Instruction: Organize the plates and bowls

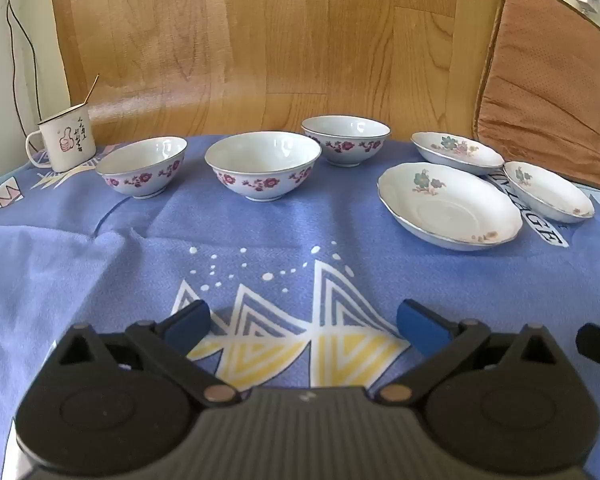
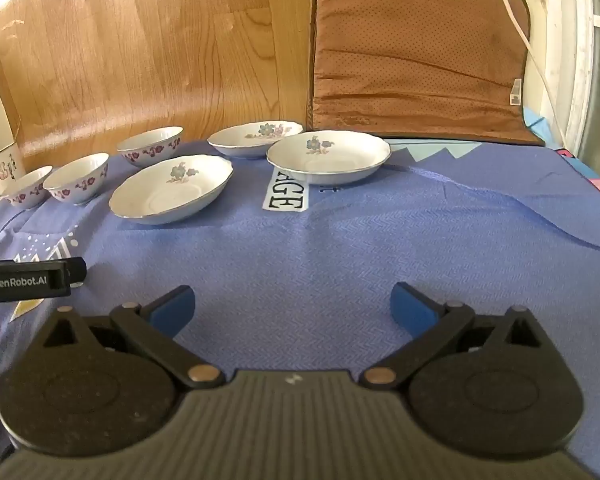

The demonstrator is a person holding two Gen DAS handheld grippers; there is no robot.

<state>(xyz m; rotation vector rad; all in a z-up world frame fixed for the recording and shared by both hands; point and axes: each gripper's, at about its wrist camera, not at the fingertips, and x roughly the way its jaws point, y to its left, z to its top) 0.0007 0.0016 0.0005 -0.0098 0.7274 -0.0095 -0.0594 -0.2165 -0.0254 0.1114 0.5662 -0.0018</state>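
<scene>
Both the left gripper (image 1: 303, 326) and right gripper (image 2: 293, 307) were spread wide, empty, over the blue cloth (image 1: 300, 232). Three bowls (image 1: 263, 165) stood beside the mug (image 1: 66, 142) — three plates (image 1: 449, 205) well beyond, toward the cushion (image 1: 548, 92).

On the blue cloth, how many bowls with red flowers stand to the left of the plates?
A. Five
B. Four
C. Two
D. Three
D: three separate bowls show, the left bowl, the middle bowl and the far bowl, none stacked, beside the nearest plate.
</scene>
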